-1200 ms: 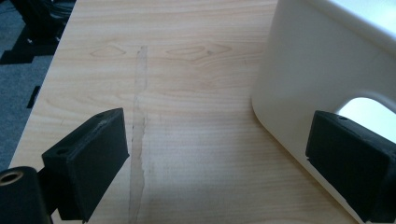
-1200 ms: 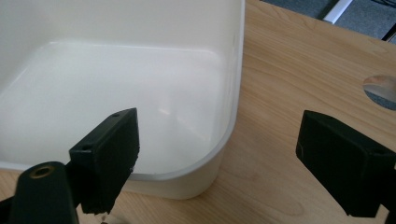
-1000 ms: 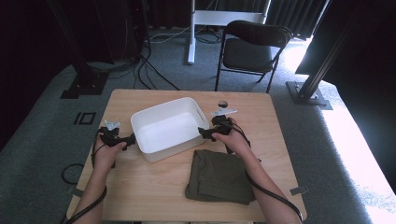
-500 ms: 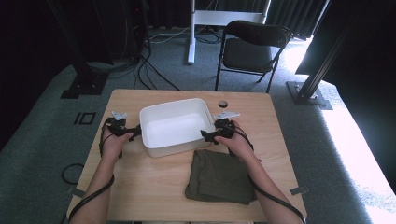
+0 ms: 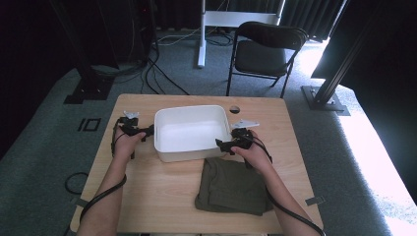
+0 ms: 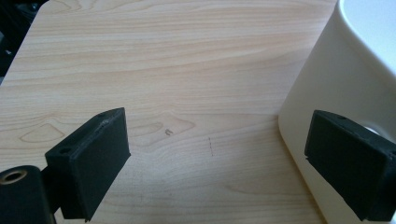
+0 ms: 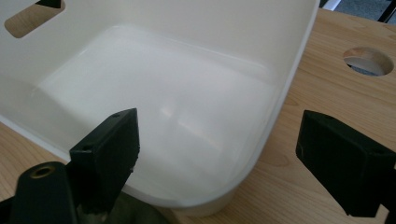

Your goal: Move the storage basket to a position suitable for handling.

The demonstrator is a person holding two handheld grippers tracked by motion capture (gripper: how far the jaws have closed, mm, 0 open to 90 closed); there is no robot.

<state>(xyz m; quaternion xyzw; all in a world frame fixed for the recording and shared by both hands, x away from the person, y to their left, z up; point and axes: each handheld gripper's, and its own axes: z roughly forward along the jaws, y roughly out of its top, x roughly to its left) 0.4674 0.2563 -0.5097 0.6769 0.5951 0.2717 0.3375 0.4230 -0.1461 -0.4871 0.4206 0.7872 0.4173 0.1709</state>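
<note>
While both grippers flank the white tub (image 5: 191,132) at table centre, nothing is gripped. Left gripper (image 5: 145,132), jaws spread, sits just left of the tub; right gripper (image 5: 222,145), jaws spread, straddles its right rim. Folded olive cloth (image 5: 233,186) lies just before the tub, not yet loaded.

Tub (image 5: 192,132): sitting mid-desk (image 5: 157,196)
Cloth (image 5: 231,186): lying just before tub
Left gripper (image 5: 146,132): flanking tub's left
Right gripper (image 5: 222,144): straddling tub's right rim
Chair (image 5: 268,49): standing behind desk
</note>
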